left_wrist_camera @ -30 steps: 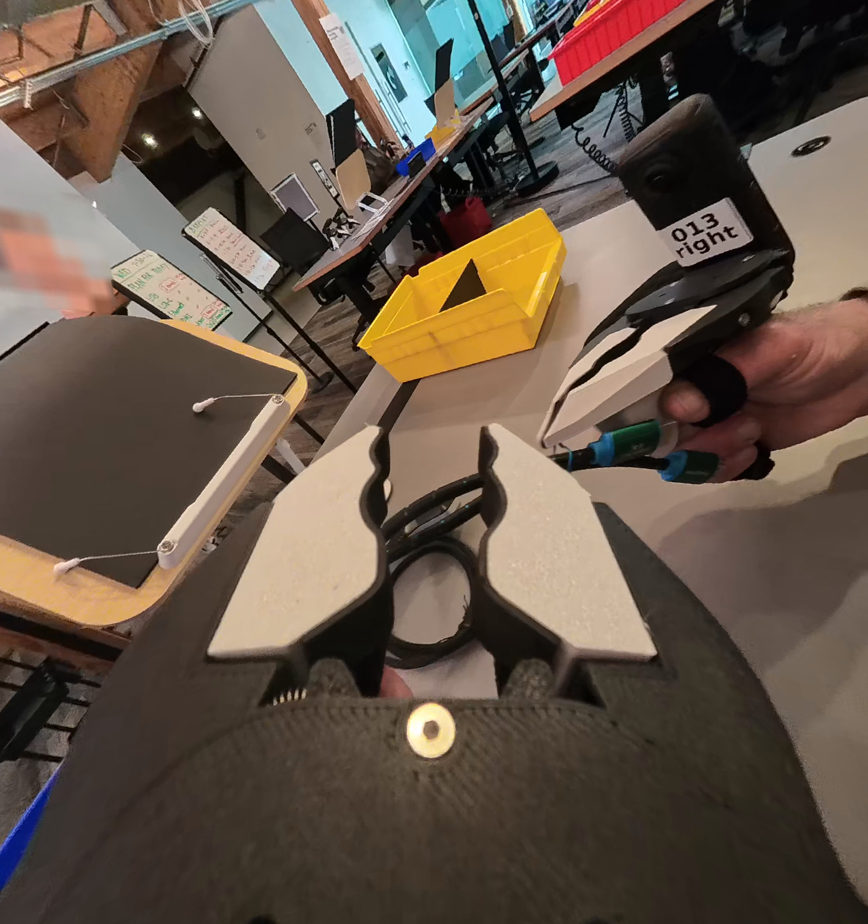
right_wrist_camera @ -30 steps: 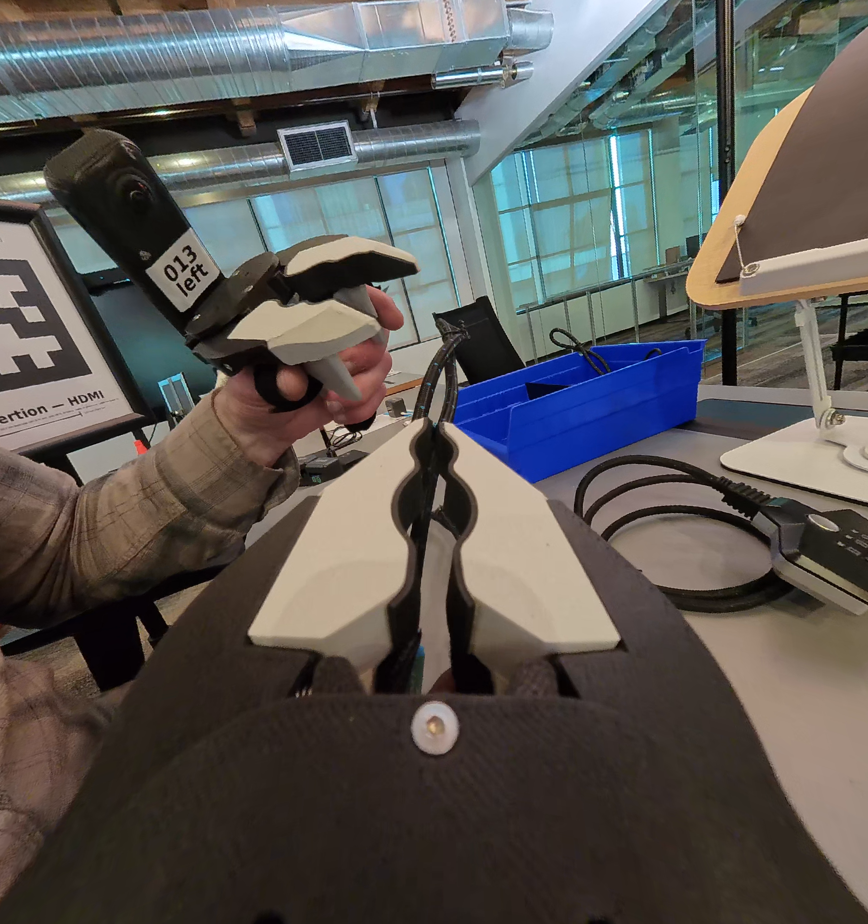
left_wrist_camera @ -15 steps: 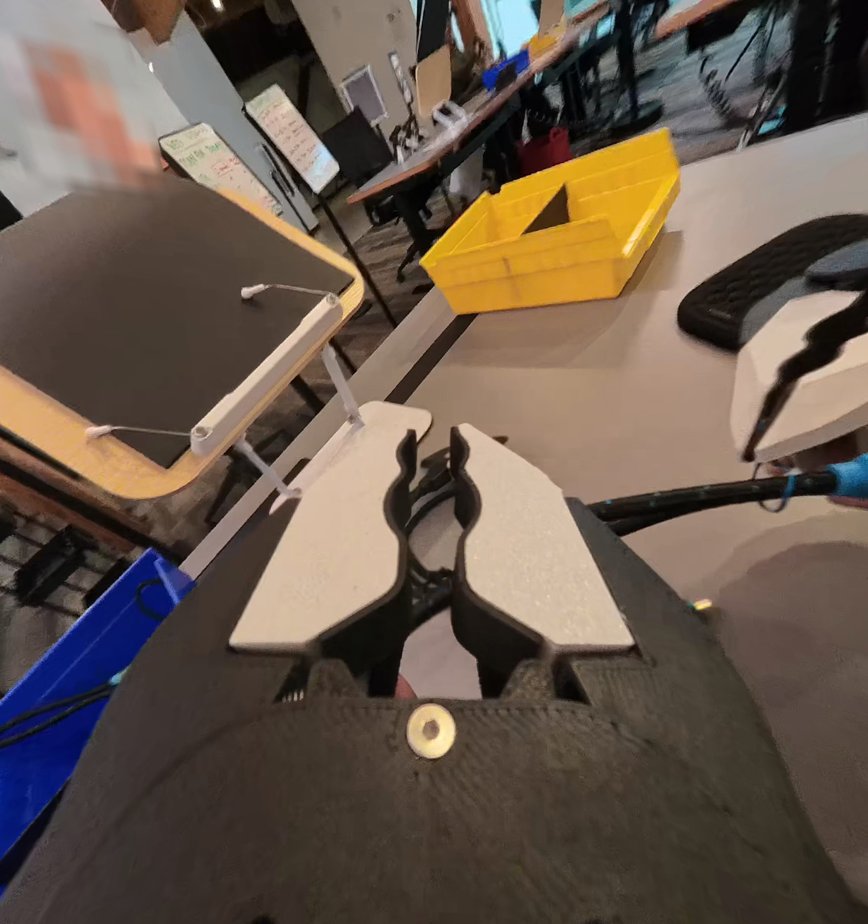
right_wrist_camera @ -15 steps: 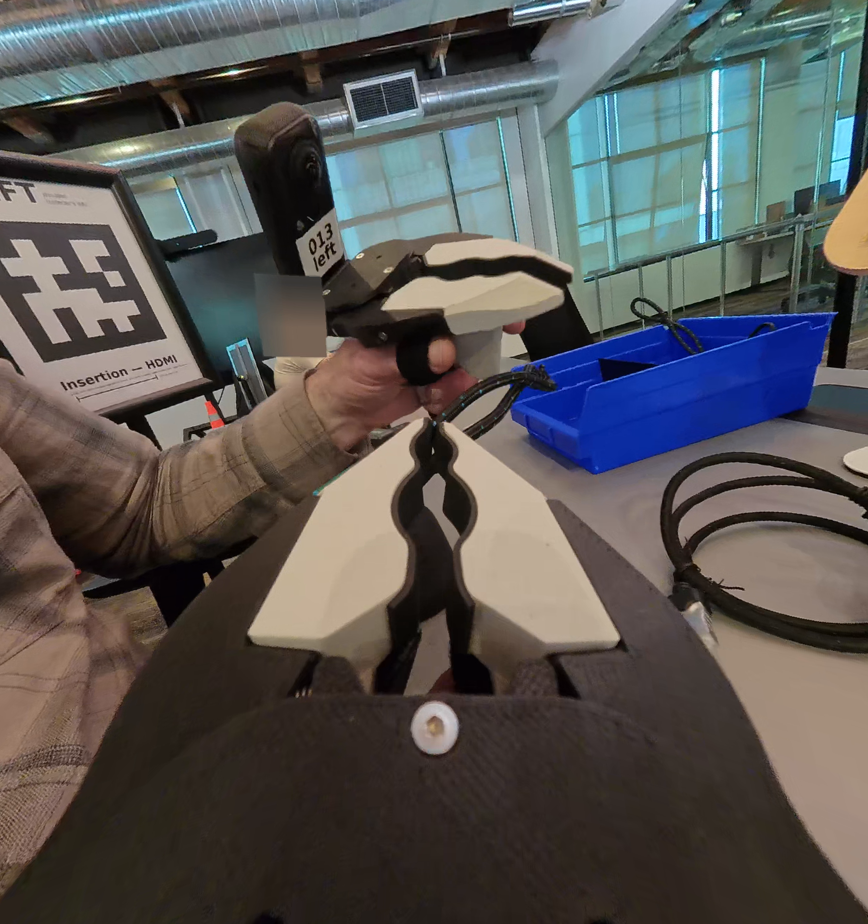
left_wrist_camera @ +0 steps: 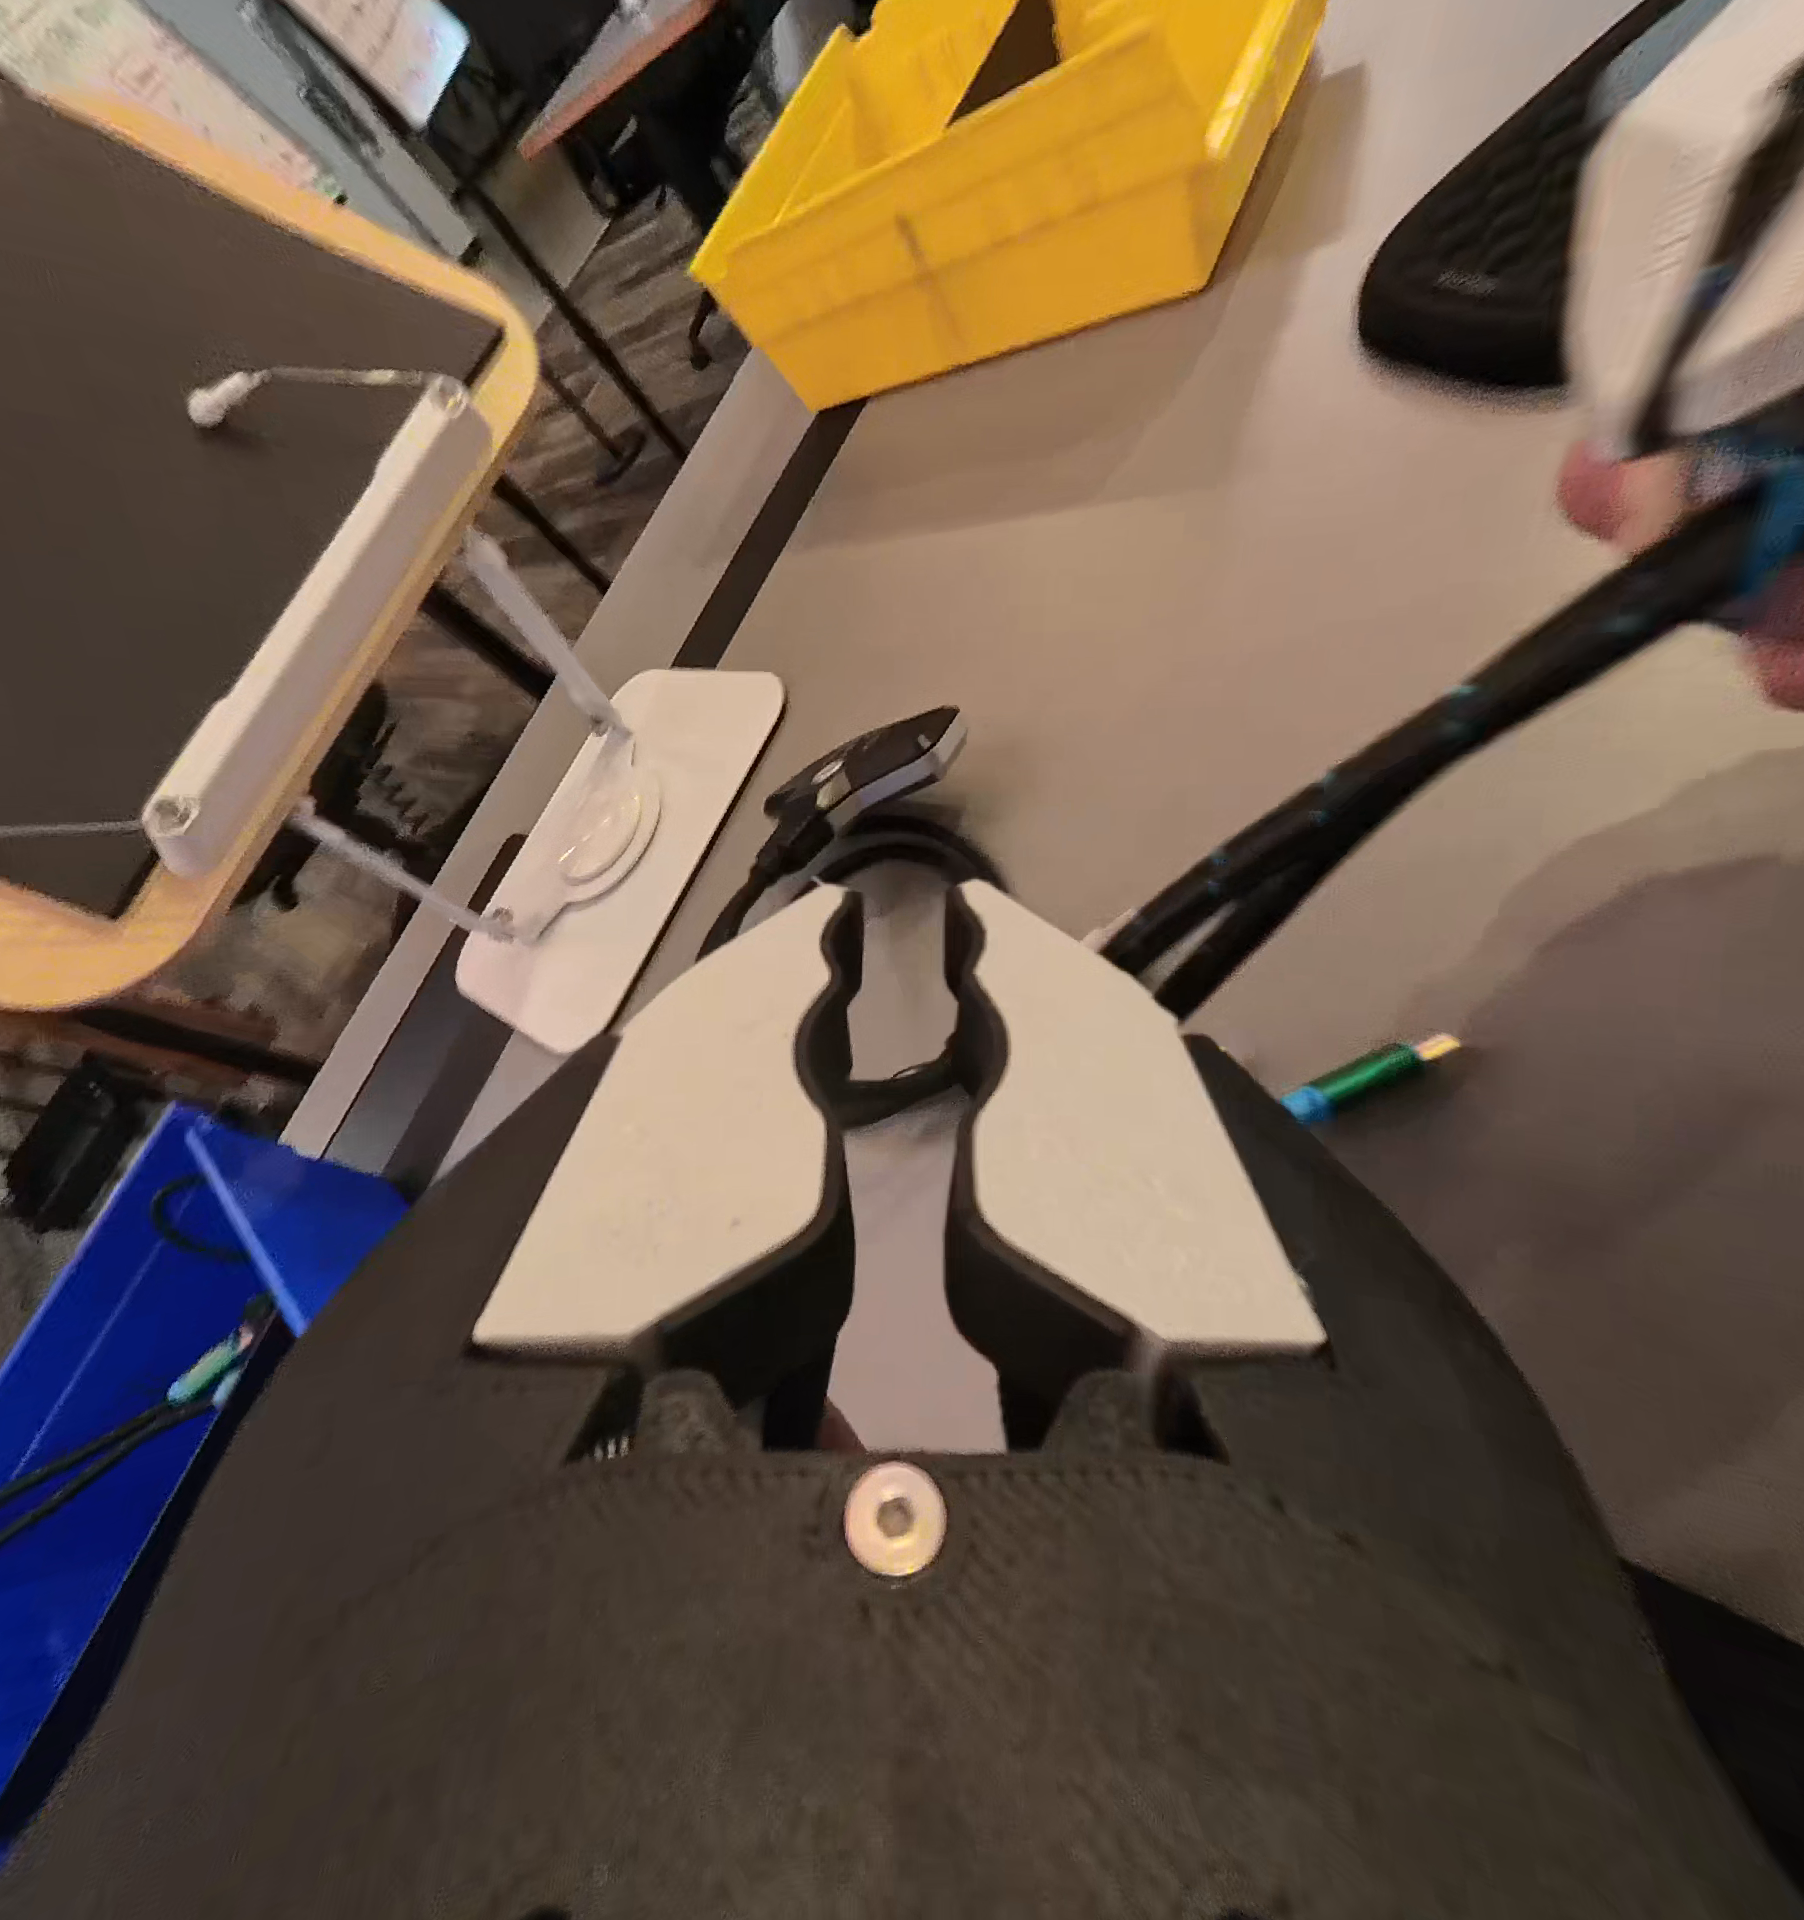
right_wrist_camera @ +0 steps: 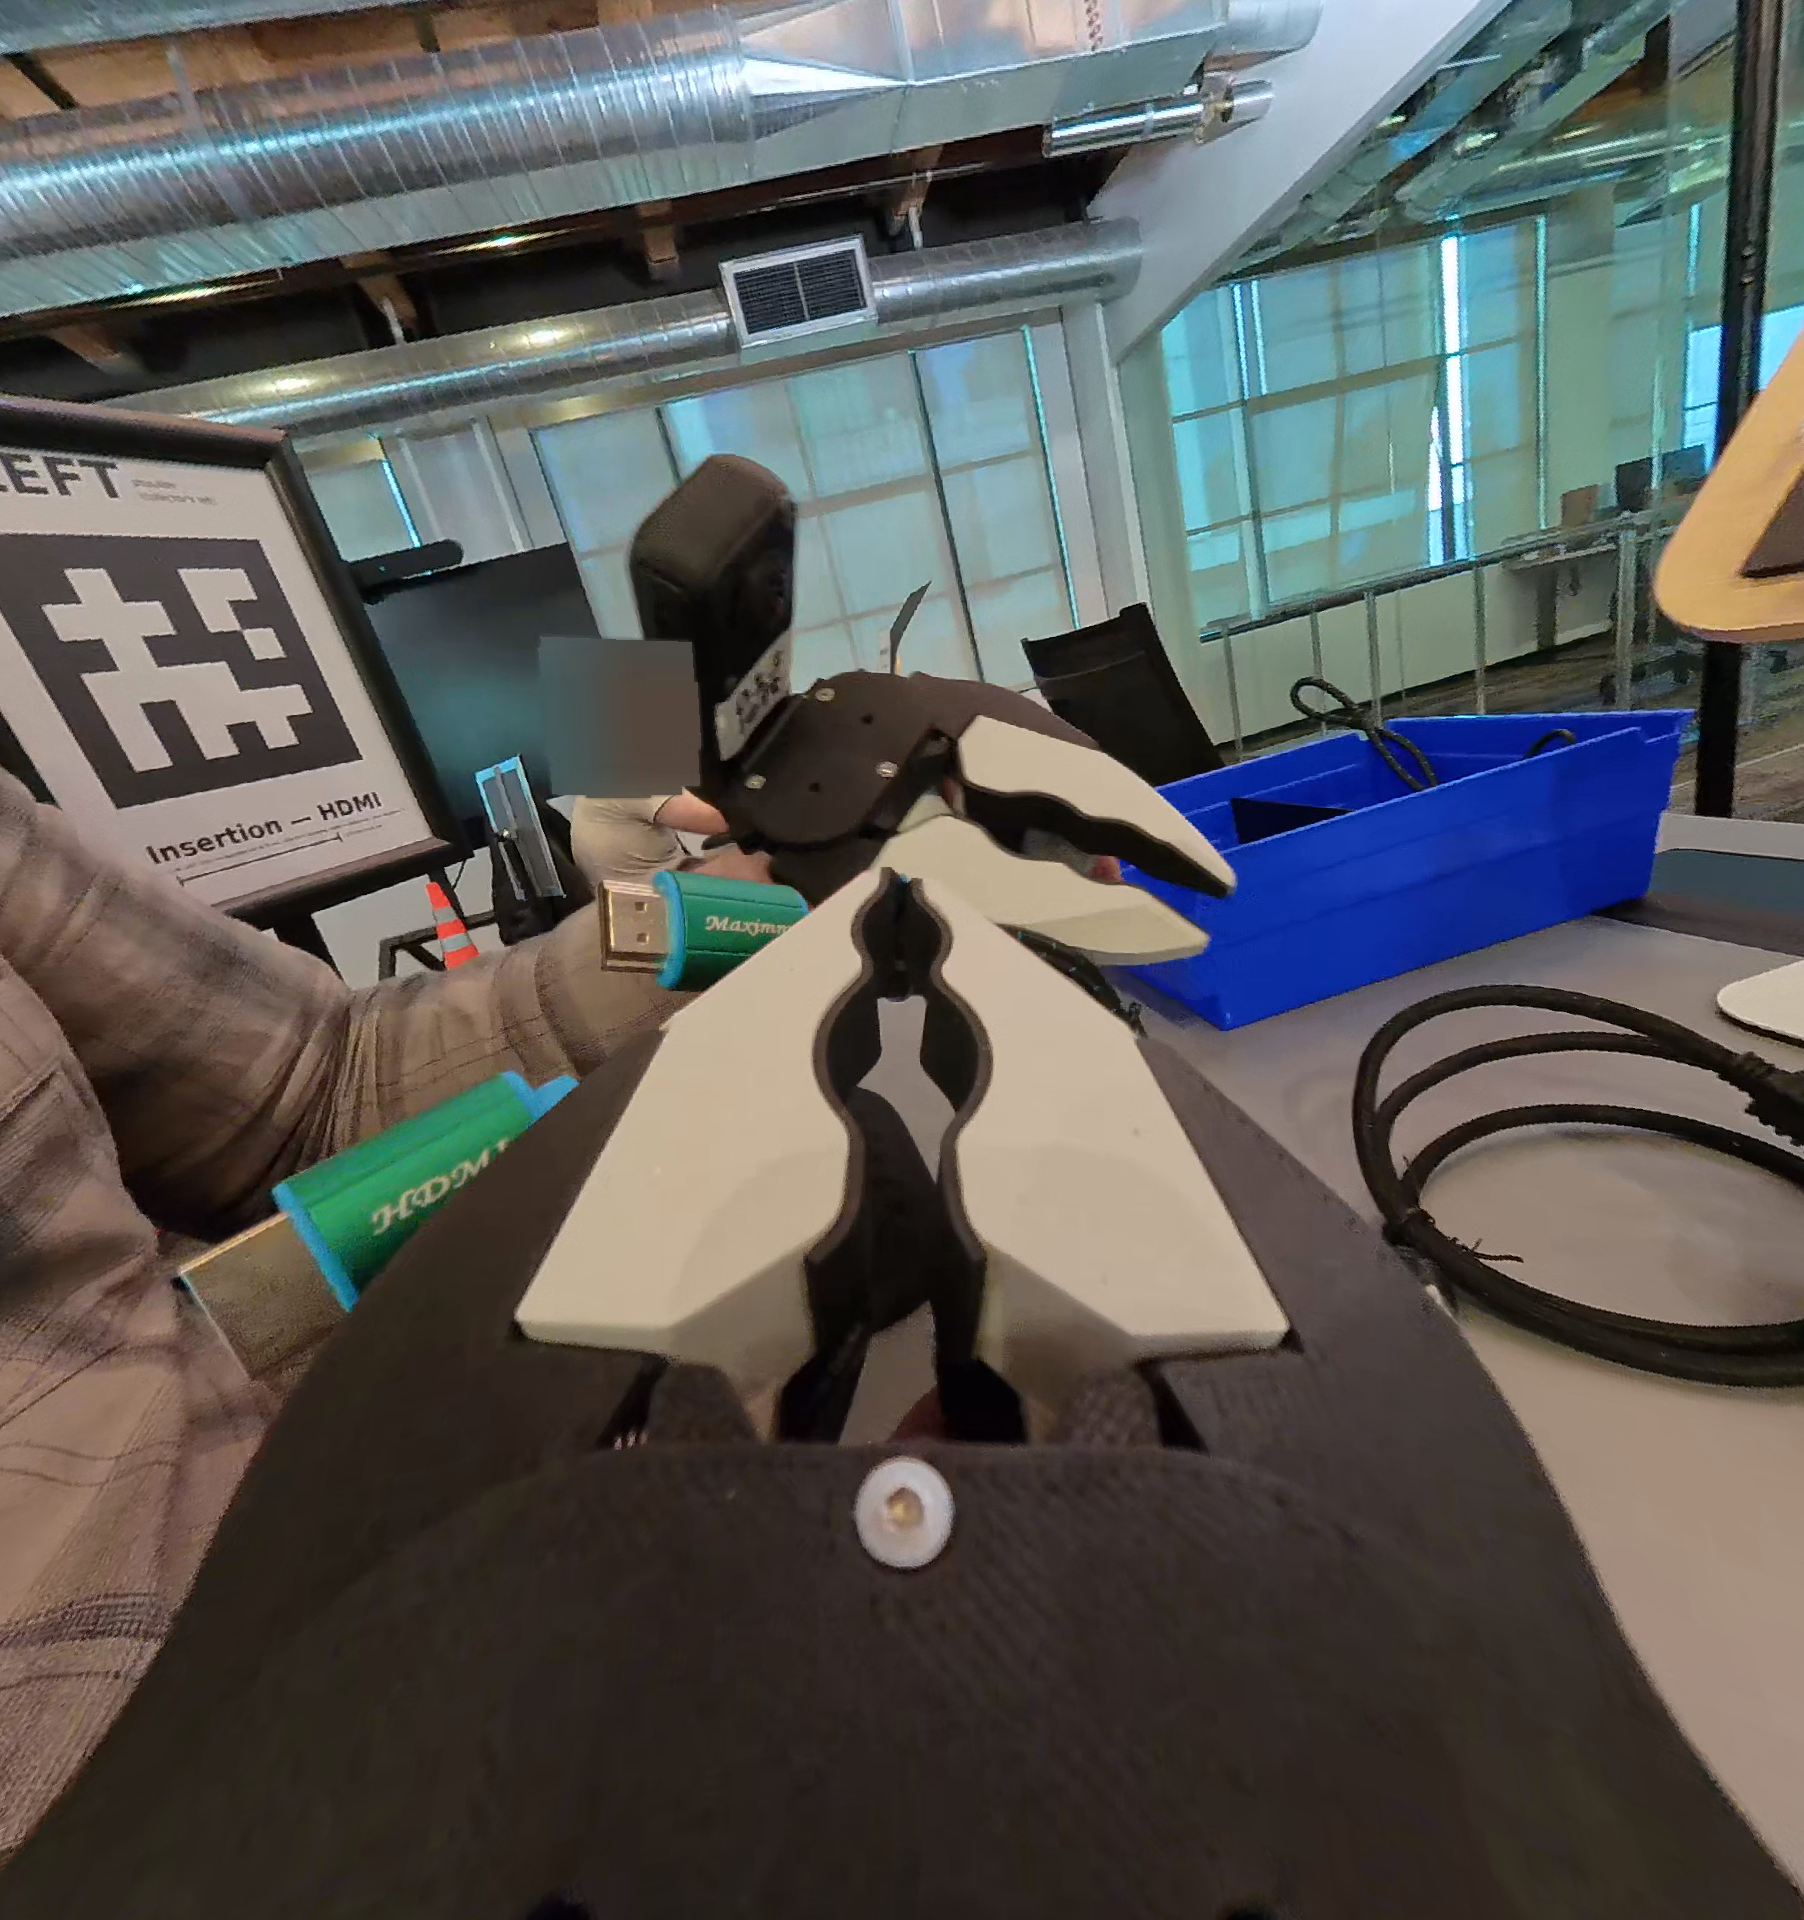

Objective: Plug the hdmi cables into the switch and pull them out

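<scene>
The small dark flat switch box point(left_wrist_camera: 882, 764) sat on the grey table point(left_wrist_camera: 1137, 582). The yellow plastic bin point(left_wrist_camera: 991, 197) stood behind it, at one o'clock. The white flat stand base point(left_wrist_camera: 659, 821) lay at its nine o'clock.

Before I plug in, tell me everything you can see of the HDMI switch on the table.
The HDMI switch is a small box, glossy black on top with a silver-grey rim, lying flat on the grey table just right of the white stand base. Its own black cable leaves the near end and coils toward the camera. Nothing else touches it; its ports are not visible.
</scene>
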`<state>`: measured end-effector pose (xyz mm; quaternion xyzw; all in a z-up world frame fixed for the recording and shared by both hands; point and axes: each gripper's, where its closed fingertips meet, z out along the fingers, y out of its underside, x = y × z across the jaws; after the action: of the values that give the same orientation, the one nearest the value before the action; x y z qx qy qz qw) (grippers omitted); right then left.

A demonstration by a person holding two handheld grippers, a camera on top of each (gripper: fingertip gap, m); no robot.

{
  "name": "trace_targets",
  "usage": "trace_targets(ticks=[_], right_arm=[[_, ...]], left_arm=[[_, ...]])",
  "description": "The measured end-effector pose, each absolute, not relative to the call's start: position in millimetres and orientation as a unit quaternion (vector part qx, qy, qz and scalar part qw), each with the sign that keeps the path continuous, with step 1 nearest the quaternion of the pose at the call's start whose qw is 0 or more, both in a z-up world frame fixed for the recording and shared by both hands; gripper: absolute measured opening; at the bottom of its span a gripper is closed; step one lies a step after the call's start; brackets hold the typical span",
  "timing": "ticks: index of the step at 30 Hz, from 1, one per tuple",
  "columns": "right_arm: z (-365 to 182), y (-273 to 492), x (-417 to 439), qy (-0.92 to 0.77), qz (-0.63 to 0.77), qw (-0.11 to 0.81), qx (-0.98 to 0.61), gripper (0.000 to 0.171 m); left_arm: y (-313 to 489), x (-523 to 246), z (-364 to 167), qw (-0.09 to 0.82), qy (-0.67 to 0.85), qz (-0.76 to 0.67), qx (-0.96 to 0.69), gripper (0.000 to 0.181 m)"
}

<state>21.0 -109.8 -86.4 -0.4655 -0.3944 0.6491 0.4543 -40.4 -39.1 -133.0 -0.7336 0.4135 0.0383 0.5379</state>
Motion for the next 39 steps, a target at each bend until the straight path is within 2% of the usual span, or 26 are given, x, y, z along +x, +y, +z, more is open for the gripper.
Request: trace_targets(ticks=[3, 5, 8, 10, 13, 17, 22, 28, 34, 37, 39], right_arm=[[-85.4, -101.8, 25.6, -0.38, 0.652, 0.458, -0.47, 0.0], [-84.2, -97.8, 28.2, -0.372, 0.654, 0.461, -0.471, 0.0], [-86.0, -98.1, 27.0, -0.38, 0.644, 0.465, -0.474, 0.0], [-87.4, -105.4, 22.8, -0.398, 0.639, 0.462, -0.469, 0.0], [-91.2, -122.1, 14.3, -0.433, 0.63, 0.453, -0.459, 0.0], [-95.8, -137.5, 5.9, -0.464, 0.618, 0.445, -0.452, 0.0], [-86.5, -148.2, 7.6, -0.464, 0.642, 0.436, -0.428, 0.0], [-77.2, -141.0, 14.9, -0.438, 0.659, 0.44, -0.424, 0.0], [-71.9, -129.5, 23.2, -0.418, 0.665, 0.448, -0.426, 0.0], [-70.9, -122.6, 26.1, -0.405, 0.669, 0.451, -0.431, 0.0], [-70.2, -118.2, 28.3, -0.396, 0.67, 0.453, -0.433, 0.0]], left_arm=[[-64.5, -17.5, -108.3, 0.564, 0.443, -0.071, -0.693, 0.039], [-77.8, -10.6, -87.8, 0.575, 0.437, -0.139, -0.677, 0.047], [-92.6, -3.2, -47.9, 0.618, 0.398, -0.228, -0.639, 0.048], [-79.7, -9.2, -37.5, 0.642, 0.345, -0.215, -0.65, 0.045], [-59.9, -21.8, -50.9, 0.658, 0.325, -0.129, -0.667, 0.038], [-50.5, -19.5, -97.1, 0.595, 0.409, 0.008, -0.692, 0.032], [-47.8, -11.6, -142.2, 0.532, 0.43, -0.016, -0.729, 0.025], [-59.0, 8.4, -165.5, 0.501, 0.483, -0.035, -0.718, 0.019], [-76.6, 29.7, -173.3, 0.489, 0.526, -0.074, -0.692, 0.028], [-83.7, 38.2, -169.7, 0.496, 0.544, -0.082, -0.672, 0.043], [-83.9, 41.6, -162.5, 0.513, 0.544, -0.076, -0.66, 0.061]])
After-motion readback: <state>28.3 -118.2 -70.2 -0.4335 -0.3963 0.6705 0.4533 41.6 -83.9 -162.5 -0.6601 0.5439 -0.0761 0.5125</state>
